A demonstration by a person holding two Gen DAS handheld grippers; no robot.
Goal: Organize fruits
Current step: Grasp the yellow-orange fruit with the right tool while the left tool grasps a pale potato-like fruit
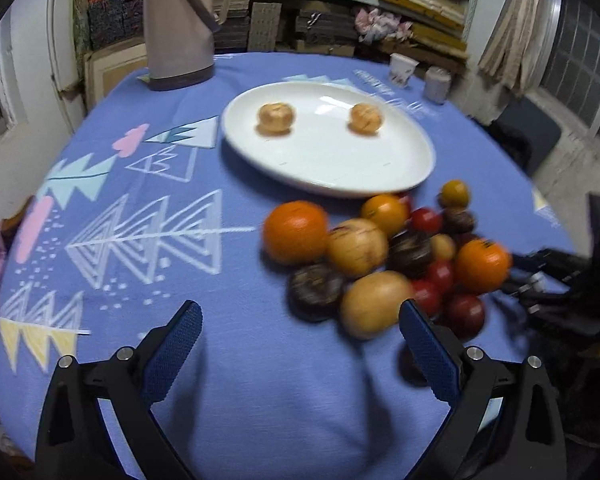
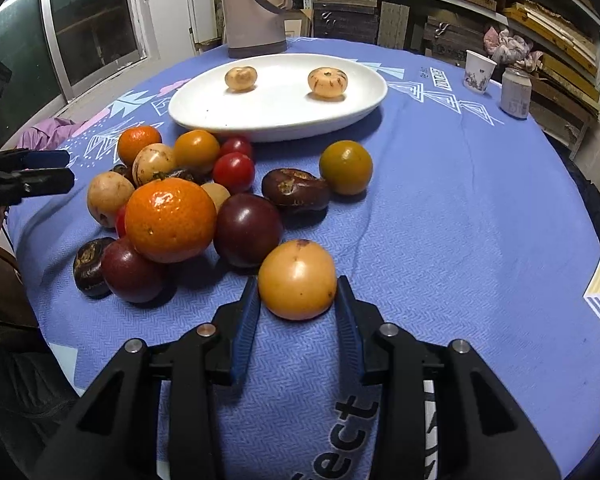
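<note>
My right gripper has its jaws clamped on a yellow-orange fruit resting on the blue-clothed surface. My left gripper hangs with jaws wide apart, empty, near the fruit pile. Beyond, a white plate holds two pale fruits.

left wrist view: fruit pile motion-blurred, surface detail unreadable. right gripper at right edge smeared, cut off. right finger pad covers part of pile's near fruit. kettle top cut by right wrist frame. tablecloth print partly hidden behind gripper body, only "ect" legible.
</note>
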